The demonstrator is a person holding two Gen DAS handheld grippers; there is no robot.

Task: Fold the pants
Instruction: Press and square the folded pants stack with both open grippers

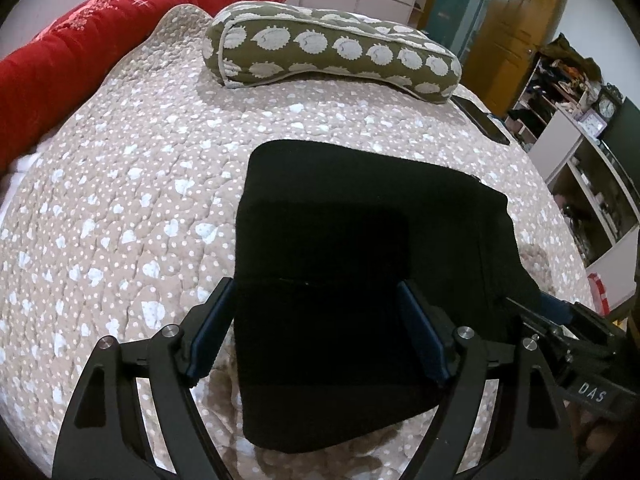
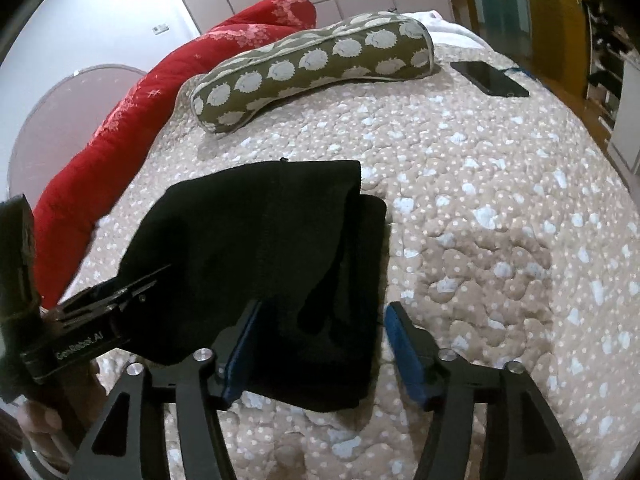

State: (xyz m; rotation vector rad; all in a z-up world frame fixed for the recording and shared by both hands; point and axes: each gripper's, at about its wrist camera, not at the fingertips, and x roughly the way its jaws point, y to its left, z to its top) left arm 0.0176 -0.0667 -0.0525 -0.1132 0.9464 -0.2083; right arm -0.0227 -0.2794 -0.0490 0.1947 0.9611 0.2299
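Observation:
The black pants (image 1: 360,220) lie folded into a thick rectangle on the quilted bedspread (image 1: 120,200). In the left wrist view my left gripper (image 1: 316,284) stands open over their near half, its left pad by the bundle's left edge and its right pad above the cloth. The right wrist view shows the same pants (image 2: 260,232), the top layer sitting a bit askew on the lower one. My right gripper (image 2: 325,306) is open over the bundle's near right part, its right pad just off the edge. Each gripper also shows in the other view: right gripper (image 1: 560,312), left gripper (image 2: 132,284).
An olive pillow (image 1: 332,56) with white round shapes lies across the far side of the bed, and a red quilt (image 1: 80,48) is bunched along the left. A dark phone (image 2: 488,78) rests at the far right. Shelves (image 1: 580,140) stand past the bed's right edge.

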